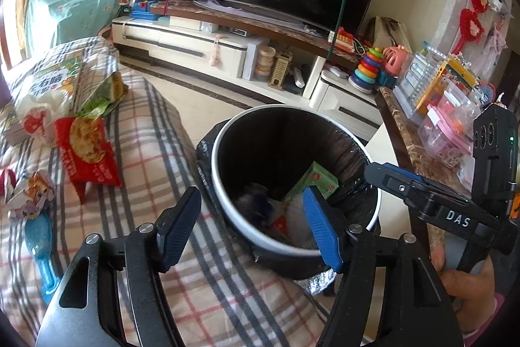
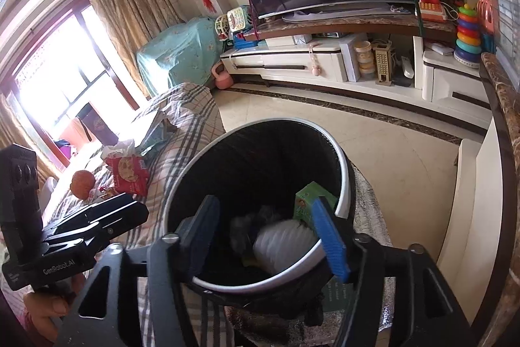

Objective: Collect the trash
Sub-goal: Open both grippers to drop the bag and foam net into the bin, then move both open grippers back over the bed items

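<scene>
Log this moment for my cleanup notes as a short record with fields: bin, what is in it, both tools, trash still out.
bin: black-lined bin with a white rim, on the floor beside the plaid-covered couch
bin contents: green carton, white crumpled item, dark item, not identifiable
left tool: open, nothing between its fingers, over the bin
right tool: open, nothing between its fingers, over the bin
trash still out: red snack bag, green wrapper, small printed carton, all on the couch
</scene>
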A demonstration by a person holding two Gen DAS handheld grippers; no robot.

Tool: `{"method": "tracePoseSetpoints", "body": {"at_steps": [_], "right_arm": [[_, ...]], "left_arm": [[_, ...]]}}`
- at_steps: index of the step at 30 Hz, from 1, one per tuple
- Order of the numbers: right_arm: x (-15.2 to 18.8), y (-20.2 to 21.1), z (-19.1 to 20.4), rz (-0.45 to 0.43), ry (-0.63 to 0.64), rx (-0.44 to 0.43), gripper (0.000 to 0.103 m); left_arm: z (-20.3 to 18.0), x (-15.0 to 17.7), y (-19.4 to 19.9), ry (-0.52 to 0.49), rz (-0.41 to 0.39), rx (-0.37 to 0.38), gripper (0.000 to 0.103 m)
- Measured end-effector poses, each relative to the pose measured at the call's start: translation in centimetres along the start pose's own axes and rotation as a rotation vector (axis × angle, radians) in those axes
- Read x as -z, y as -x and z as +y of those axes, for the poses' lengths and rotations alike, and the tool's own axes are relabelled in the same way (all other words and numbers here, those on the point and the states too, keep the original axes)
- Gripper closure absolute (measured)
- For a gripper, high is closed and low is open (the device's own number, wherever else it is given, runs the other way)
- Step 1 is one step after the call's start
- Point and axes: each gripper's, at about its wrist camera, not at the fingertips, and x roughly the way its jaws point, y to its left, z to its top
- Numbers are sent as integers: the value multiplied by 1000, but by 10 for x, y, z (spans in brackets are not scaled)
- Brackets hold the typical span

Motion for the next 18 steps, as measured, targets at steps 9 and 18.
{"method": "tracePoseSetpoints", "body": {"at_steps": [9, 18], "right_arm": [[13, 11, 34, -23, 24, -52, 13], [29, 8, 84, -18, 79, -132, 8]], "left_arm": [[31, 27, 37, 84, -35, -23, 34], [84, 58, 76, 193, -68, -90, 32]]}}
